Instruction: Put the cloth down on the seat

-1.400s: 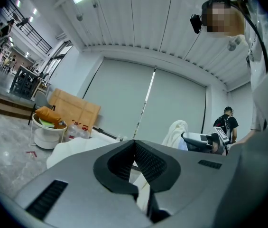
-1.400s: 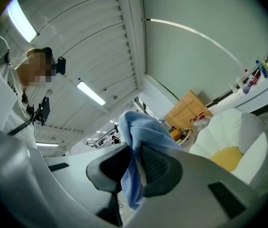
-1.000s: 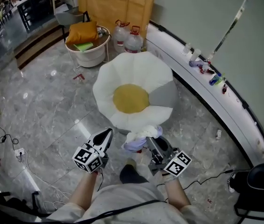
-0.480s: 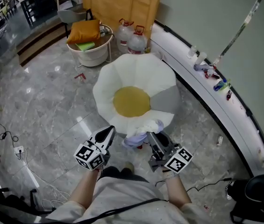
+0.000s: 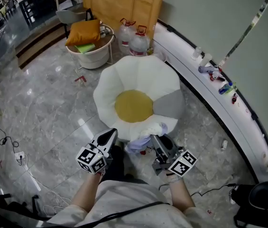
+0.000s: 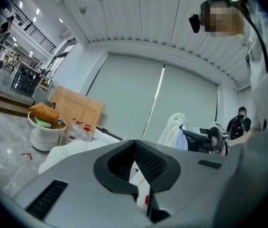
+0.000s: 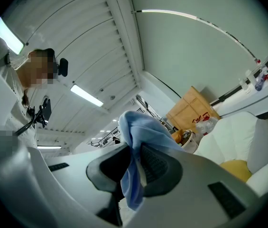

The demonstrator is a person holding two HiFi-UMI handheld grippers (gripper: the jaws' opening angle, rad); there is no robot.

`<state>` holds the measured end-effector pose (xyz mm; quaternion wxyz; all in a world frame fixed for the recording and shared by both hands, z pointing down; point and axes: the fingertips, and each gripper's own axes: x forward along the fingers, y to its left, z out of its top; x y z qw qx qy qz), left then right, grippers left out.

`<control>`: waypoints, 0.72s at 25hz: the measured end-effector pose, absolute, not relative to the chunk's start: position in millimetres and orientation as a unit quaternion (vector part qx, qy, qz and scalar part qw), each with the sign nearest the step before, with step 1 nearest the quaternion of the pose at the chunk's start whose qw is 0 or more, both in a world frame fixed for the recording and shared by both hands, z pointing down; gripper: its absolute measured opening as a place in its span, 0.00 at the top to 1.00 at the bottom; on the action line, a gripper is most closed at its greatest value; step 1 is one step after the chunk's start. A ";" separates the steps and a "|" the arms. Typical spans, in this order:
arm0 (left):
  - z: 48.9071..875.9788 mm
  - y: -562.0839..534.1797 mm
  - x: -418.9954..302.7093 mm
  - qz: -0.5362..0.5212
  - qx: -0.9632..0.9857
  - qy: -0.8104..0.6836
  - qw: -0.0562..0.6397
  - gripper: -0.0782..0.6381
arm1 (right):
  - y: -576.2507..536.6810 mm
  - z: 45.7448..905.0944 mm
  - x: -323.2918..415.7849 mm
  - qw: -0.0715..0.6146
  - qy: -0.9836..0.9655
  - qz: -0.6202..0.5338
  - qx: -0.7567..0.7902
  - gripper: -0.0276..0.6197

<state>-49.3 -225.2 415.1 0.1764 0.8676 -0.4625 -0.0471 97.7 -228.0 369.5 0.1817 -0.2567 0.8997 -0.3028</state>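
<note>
The seat [image 5: 138, 75] is a white flower-shaped chair with a round yellow centre [image 5: 134, 106]. My right gripper [image 5: 156, 141] is shut on a bunched pale blue and white cloth [image 5: 145, 136], which hangs at the seat's near rim. In the right gripper view the cloth [image 7: 143, 129] spills up and out between the pads of the right gripper [image 7: 136, 148], with the seat [image 7: 247, 141] ahead on the right. My left gripper [image 5: 109, 137] hovers level to the left of the cloth, jaws together, holding nothing. The left gripper view shows the left gripper [image 6: 134, 144] and the cloth [image 6: 174, 127] off to its right.
Behind the seat stand a white round tub [image 5: 92, 56] with an orange cushion [image 5: 82, 32], two water jugs [image 5: 134, 38] and cardboard sheets [image 5: 122, 4]. A curved white ledge [image 5: 205, 91] with small bottles runs along the right. Cables [image 5: 20, 158] lie on the marble floor at left.
Both grippers have moved forward toward the seat, the cloth carried along in the right one. The cloth now overlaps the seat's near rim.
</note>
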 end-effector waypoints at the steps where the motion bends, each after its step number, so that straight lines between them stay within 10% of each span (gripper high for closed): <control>1: 417.3 -234.9 -50.0 -0.047 0.868 -0.461 0.178 0.87 | -236.9 369.7 96.7 0.181 0.900 -0.302 -0.258 0.83; 18: 428.5 -425.7 -79.0 -0.026 0.894 -0.403 0.195 0.87 | -427.0 342.4 55.0 0.192 0.897 -0.277 -0.285 0.83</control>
